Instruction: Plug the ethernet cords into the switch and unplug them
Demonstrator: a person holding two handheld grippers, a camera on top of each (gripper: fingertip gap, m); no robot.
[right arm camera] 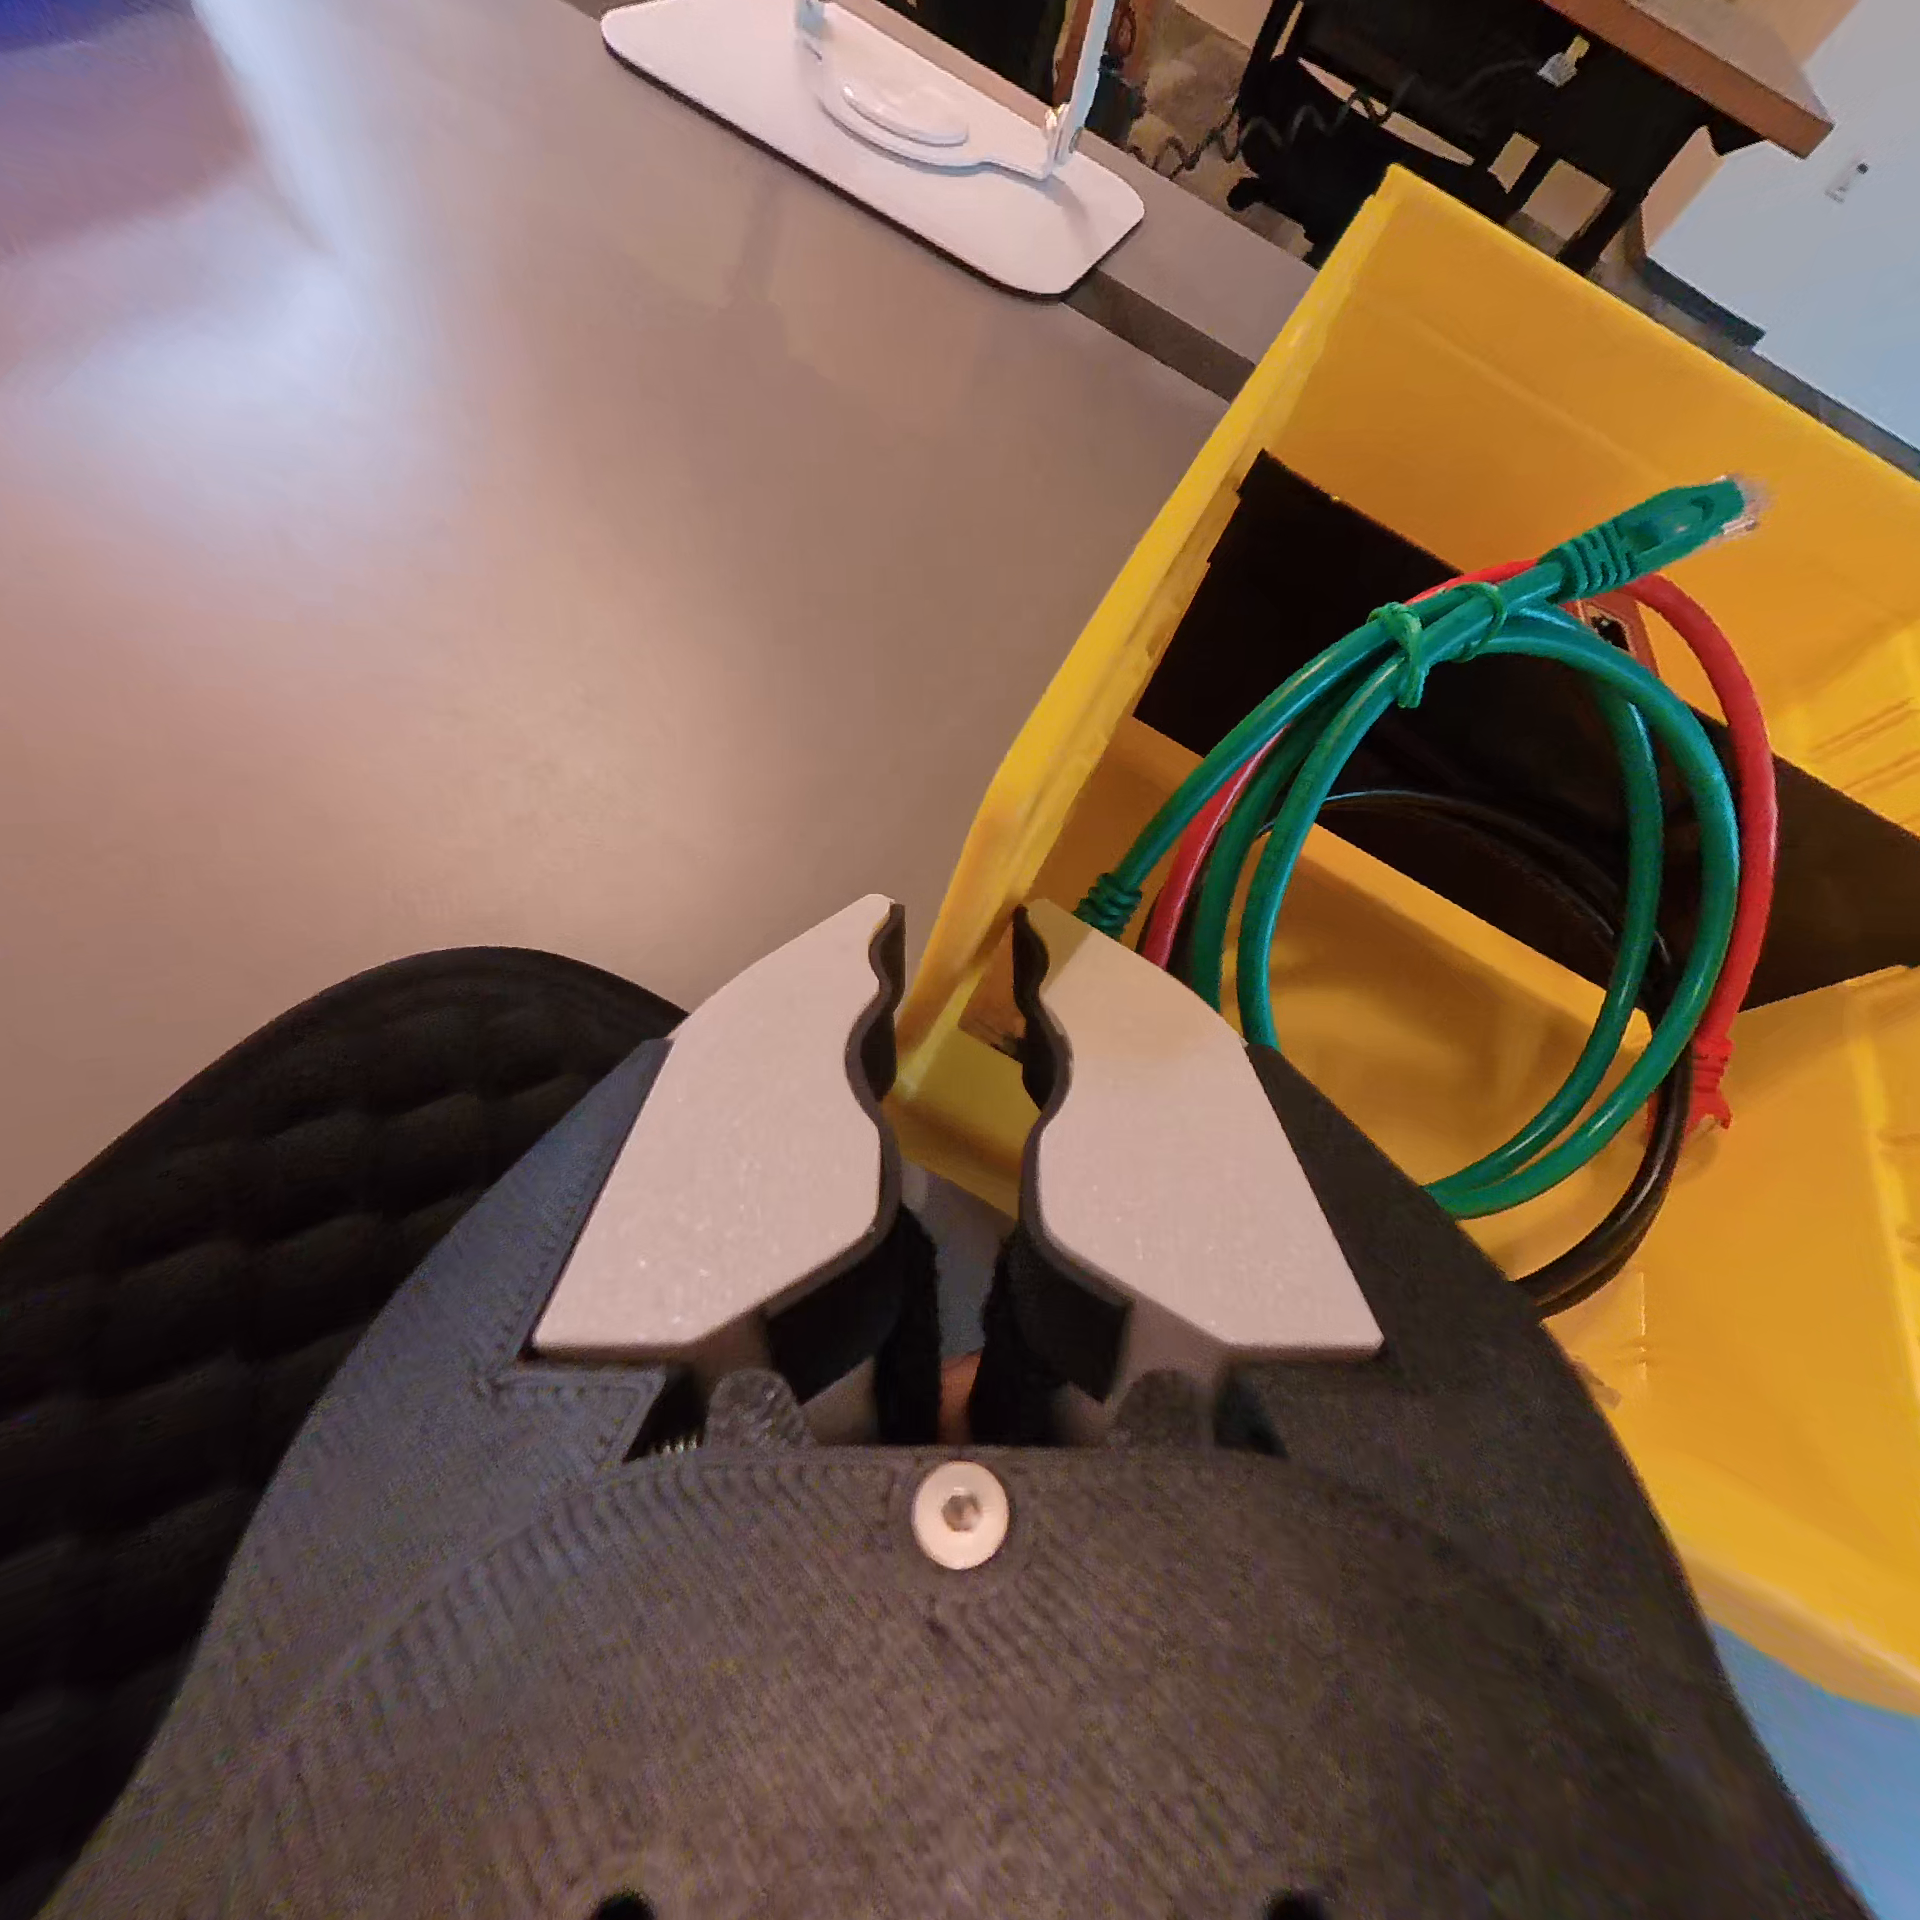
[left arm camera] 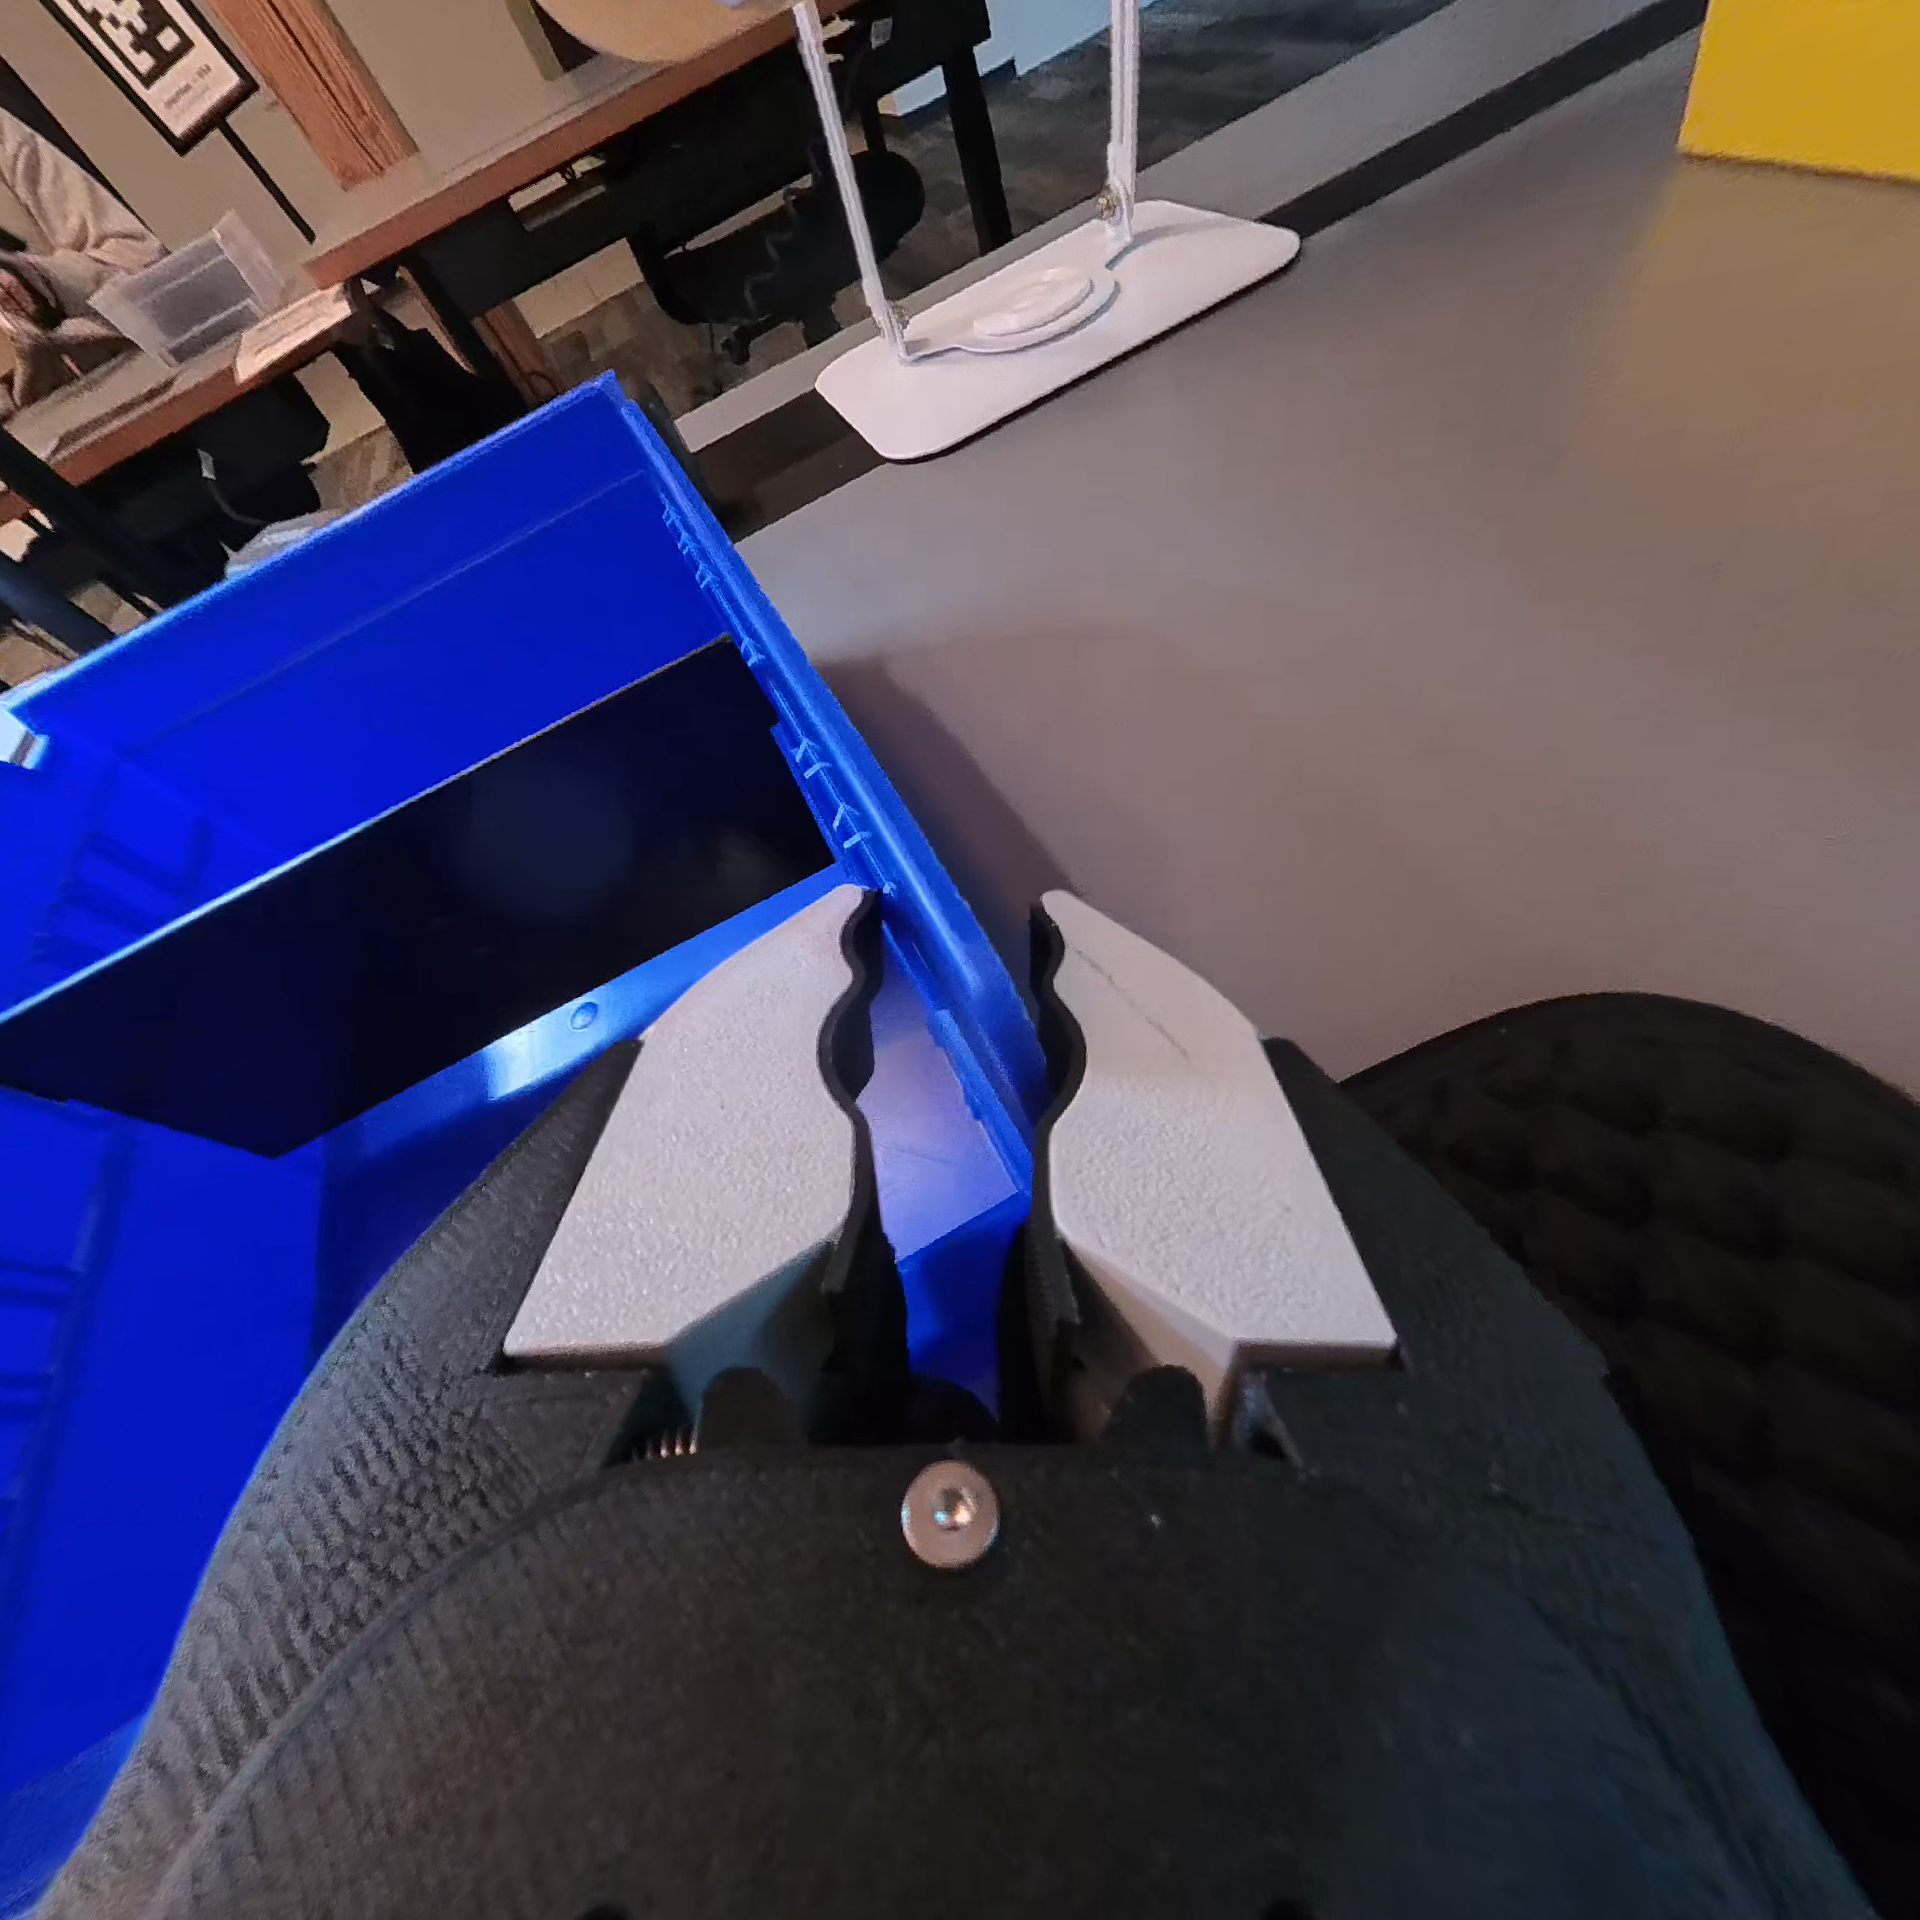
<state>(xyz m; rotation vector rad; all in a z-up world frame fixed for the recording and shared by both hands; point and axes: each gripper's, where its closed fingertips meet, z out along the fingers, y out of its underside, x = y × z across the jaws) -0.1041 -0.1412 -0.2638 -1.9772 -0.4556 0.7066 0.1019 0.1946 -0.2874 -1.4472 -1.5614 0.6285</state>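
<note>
A coiled green ethernet cord [right arm camera: 1642,831], tied with a green twist, lies in a yellow bin [right arm camera: 1122,623] with a red cord [right arm camera: 1756,769] and a black cable [right arm camera: 1621,1247]. The green plug [right arm camera: 1704,520] sticks up at the back. A small port-like part [right arm camera: 1608,632] shows behind the cords; I cannot tell what it is. My right gripper [right arm camera: 956,925] is open and empty over the yellow bin's near left corner. My left gripper [left arm camera: 956,914] is open and empty over the right wall of a blue bin [left arm camera: 416,644]. No switch is clearly in view.
A black divider [left arm camera: 416,935] crosses the blue bin, and another [right arm camera: 1351,582] crosses the yellow bin. A white stand base [left arm camera: 1091,343] sits at the far edge of the grey table [left arm camera: 1455,623]. A black textured pad [left arm camera: 1662,1195] lies near me between the bins. My right fingertips sit around 40 centimetres from my left ones.
</note>
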